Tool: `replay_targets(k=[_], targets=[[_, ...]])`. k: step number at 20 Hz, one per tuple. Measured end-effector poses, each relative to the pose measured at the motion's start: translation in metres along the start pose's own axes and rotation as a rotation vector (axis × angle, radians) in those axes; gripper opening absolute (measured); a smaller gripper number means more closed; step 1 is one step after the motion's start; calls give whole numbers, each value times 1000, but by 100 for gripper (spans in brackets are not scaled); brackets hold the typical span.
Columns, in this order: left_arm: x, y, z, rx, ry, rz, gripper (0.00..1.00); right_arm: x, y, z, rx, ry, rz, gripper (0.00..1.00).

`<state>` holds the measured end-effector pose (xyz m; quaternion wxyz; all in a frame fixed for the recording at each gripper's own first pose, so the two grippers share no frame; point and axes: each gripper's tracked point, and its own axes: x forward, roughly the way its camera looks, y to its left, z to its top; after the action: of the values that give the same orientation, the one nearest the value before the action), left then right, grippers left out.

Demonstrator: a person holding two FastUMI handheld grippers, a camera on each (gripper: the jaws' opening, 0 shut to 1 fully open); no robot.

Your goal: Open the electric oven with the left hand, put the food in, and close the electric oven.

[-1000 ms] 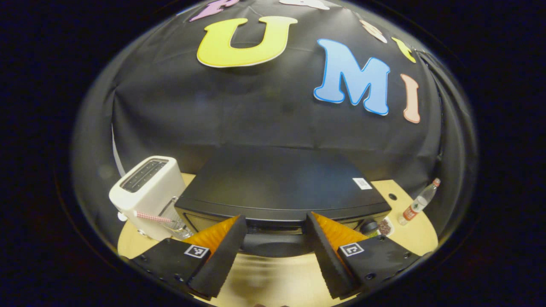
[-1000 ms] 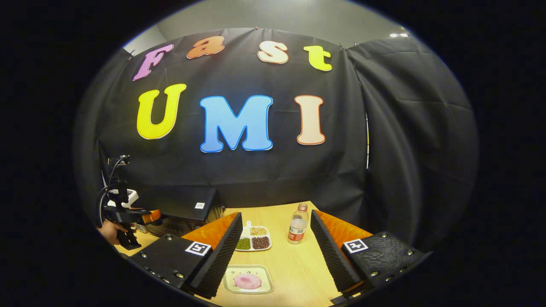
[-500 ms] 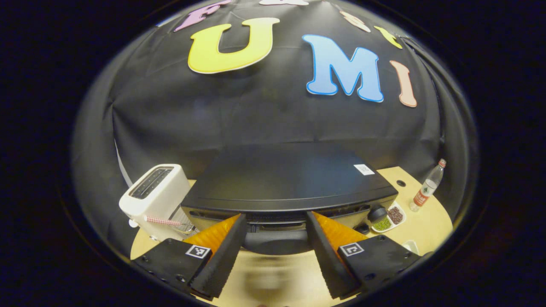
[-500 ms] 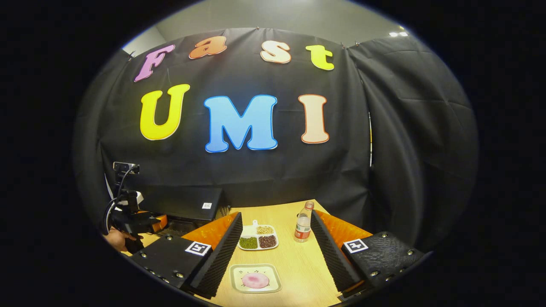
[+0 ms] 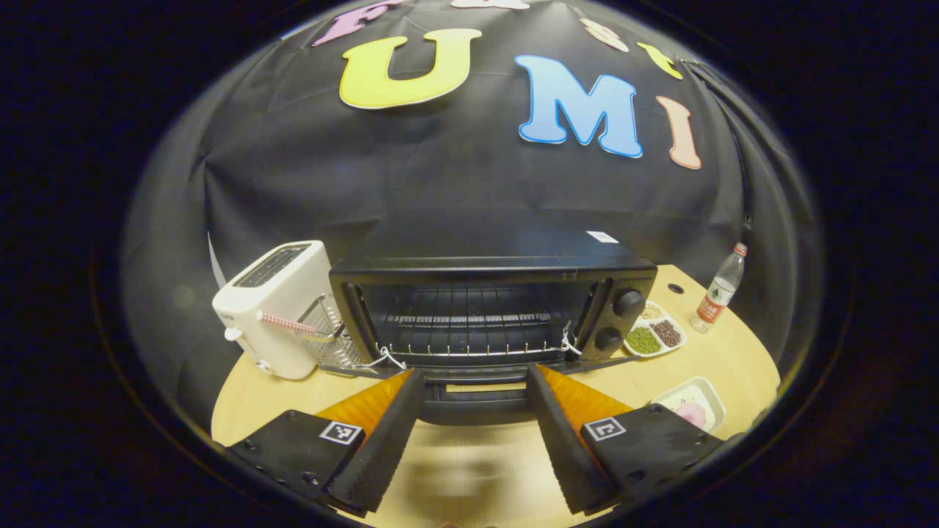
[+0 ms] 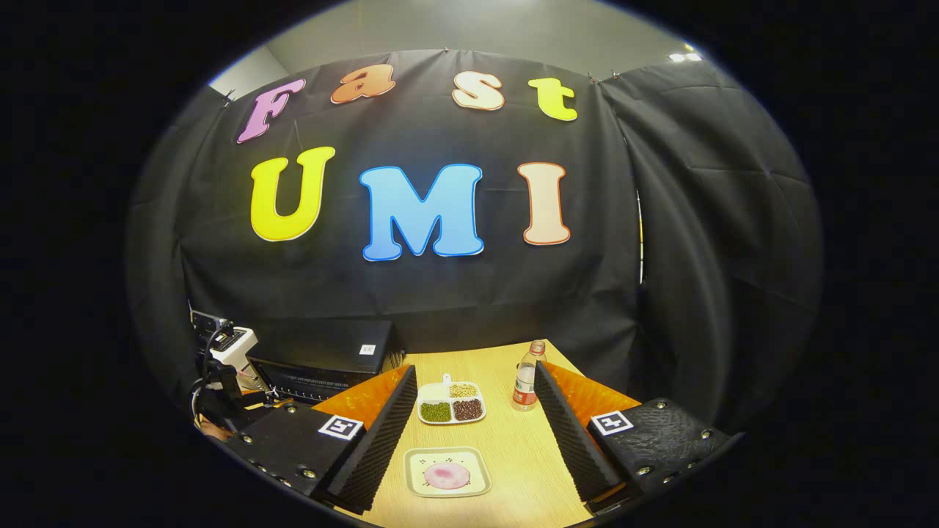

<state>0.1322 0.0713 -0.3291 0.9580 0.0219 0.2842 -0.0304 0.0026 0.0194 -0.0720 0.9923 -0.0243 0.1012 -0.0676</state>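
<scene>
In the left gripper view the black electric oven (image 5: 491,268) stands open, its wire rack (image 5: 469,323) visible inside. The door is folded down toward me, and its handle (image 5: 475,407) lies between the spread fingers of my left gripper (image 5: 475,372), which is open and not pressing on it. A white plate with a pink piece of food (image 6: 447,473) sits on the table just below my right gripper (image 6: 475,369), which hangs open with nothing between its fingers. The same plate (image 5: 689,403) is right of the oven, and the oven (image 6: 323,359) is at the far left.
A white toaster (image 5: 275,308) and a small wire rack (image 5: 326,341) stand left of the oven. A divided dish of beans (image 5: 653,337) (image 6: 450,405) and a water bottle (image 5: 719,290) (image 6: 525,385) sit to its right on the wooden table (image 5: 733,359).
The oven door has swung down from shut to fully open as my left gripper drew back and lower with the handle between its fingers. The right gripper shifted only slightly.
</scene>
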Motion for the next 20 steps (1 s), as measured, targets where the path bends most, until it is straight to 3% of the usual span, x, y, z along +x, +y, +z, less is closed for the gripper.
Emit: replay_targets(k=[9,13,14,19,20], targets=[[-15,10,-63,-79,88,-12,97,-10,6,-35,-19,97,13,97],[-49,14,-9,-97,-46,-14,92,-5,13,-62,18,200,56,98],[-61,13,12,-95,-89,-18,94,1,13,-71,24,240,69,98],[-126,3,102,-93,-302,-60,97,29,9,-134,83,512,140,98],[-141,1,115,-97,-335,-70,94,36,7,-148,86,566,144,98]])
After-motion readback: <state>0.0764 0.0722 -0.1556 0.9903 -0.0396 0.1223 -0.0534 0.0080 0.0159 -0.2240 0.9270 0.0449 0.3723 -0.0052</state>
